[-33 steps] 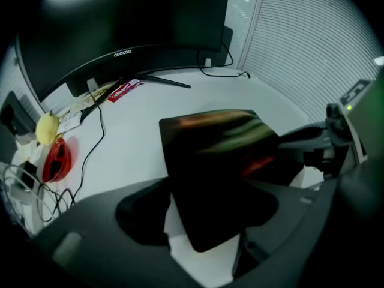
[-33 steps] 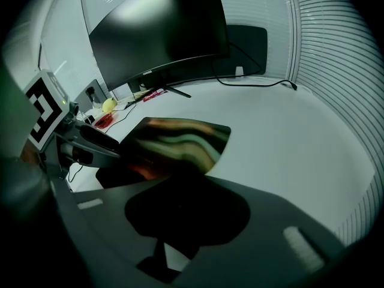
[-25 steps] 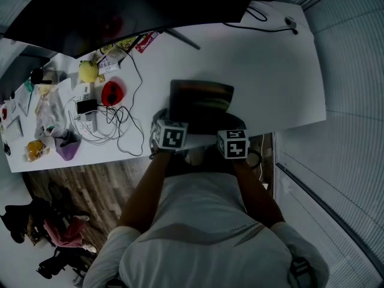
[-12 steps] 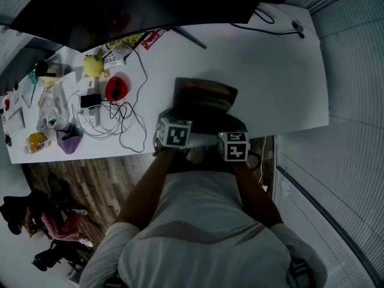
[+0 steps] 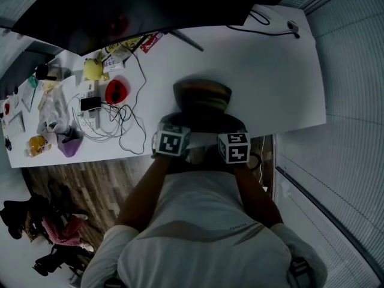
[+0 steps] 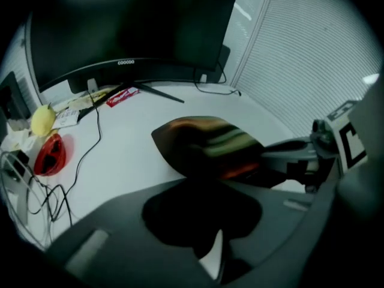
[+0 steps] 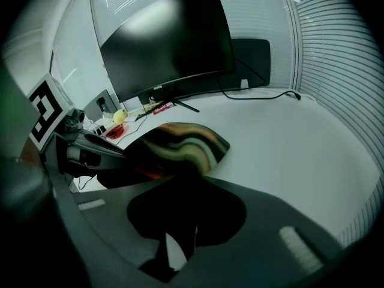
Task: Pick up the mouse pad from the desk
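White desk (image 5: 270, 71) — one mouse pad (image 5: 201, 96), one monitor (image 5: 150, 8).

all three pictures are dim and grey-blue, the white counter (image 5: 264, 83) in front of the monitor (image 7: 168, 41) being the palest surface and the window blinds (image 7: 336, 71) to the right of the monitor the brightest, with a faint sheen on the upper left of its black screen. the mouse pad (image 6: 207, 146) in front of the monitor is soft with blur, and nearer still the foreground sinks to unfocused dark grey. in the left gripper view and the right gripper view lines bow around the monitor and the corners fall to black.
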`<action>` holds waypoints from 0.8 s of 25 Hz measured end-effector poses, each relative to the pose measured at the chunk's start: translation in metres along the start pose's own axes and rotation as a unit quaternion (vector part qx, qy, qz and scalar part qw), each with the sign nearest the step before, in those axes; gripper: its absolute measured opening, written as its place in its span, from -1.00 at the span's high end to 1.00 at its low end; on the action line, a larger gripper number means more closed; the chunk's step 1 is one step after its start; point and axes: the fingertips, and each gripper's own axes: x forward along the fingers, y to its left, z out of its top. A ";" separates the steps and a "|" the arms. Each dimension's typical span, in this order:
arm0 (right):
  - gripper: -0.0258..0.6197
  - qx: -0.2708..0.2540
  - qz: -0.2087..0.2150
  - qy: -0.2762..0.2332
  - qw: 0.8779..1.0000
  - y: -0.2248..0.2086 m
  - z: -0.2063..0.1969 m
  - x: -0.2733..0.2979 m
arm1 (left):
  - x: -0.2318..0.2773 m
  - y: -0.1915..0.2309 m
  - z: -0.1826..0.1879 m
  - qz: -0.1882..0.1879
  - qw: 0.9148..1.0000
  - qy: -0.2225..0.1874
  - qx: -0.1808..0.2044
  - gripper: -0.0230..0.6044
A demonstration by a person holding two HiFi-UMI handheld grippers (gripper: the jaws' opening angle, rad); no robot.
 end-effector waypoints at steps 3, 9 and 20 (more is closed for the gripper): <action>0.77 -0.002 -0.003 -0.034 0.999 0.002 0.024 -0.019 | -0.022 -0.009 0.024 -0.020 0.998 -0.053 0.002 0.75; 0.77 -0.031 -0.008 -0.150 0.988 0.011 0.110 -0.076 | -0.094 -0.019 0.103 -0.037 0.981 -0.191 0.025 0.74; 0.78 -0.095 -0.004 -0.339 0.936 0.072 0.241 -0.207 | -0.270 -0.034 0.200 -0.022 0.914 -0.401 0.065 0.72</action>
